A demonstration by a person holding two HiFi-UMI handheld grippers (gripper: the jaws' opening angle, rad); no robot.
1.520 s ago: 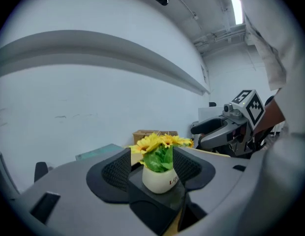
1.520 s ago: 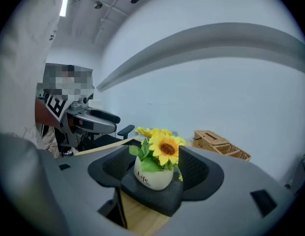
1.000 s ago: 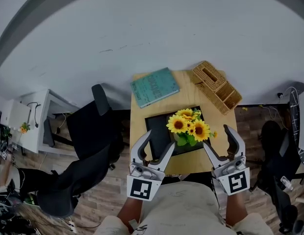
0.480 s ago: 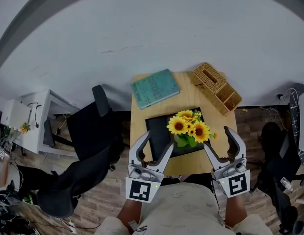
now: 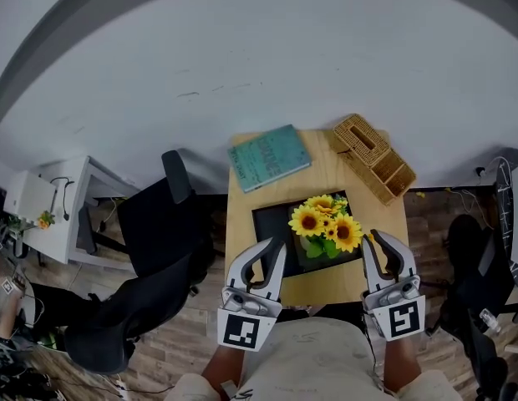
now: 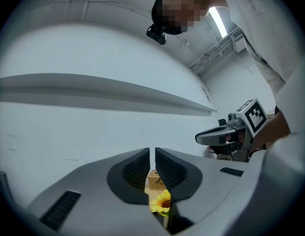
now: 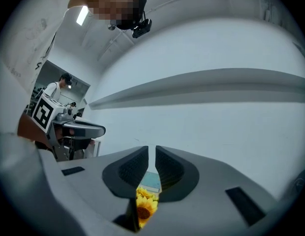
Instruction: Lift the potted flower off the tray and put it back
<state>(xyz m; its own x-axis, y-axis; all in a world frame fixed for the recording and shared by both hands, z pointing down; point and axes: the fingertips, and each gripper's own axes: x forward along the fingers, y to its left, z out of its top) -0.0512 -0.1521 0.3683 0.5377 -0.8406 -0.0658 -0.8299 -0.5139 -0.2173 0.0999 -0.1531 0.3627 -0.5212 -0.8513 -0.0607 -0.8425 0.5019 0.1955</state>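
The small wooden table (image 5: 240, 241) has chairs close by: a black chair (image 5: 159, 249) stands just off its left edge and another dark chair (image 5: 464, 257) stands off its right edge. The far edge is up against a plain white wall. The near edge is right in front of the person, and both tongs hang there.

A blue-green book (image 5: 268, 157) lies at the far left corner. A woven box (image 5: 372, 157) lies at the far right corner and sticks out a little over the right edge. Thin strips of bare wood run along the left and right edges.

The left gripper (image 5: 271, 247) is over the near edge on the left side. Its jaws have just been closing and are now almost pressed together, with only a thin slit and nothing in it. The right gripper (image 5: 373, 239) is over the near edge on the right side. Its jaws have also just been closing to a thin slit, and they pinch nothing.

The potted flower (image 5: 326, 224) stands on the black tray (image 5: 271, 232), in the middle of the table toward the near edge, between the two tongs. It has bright yellow sunflowers with dark brown middles and green leaves under them.
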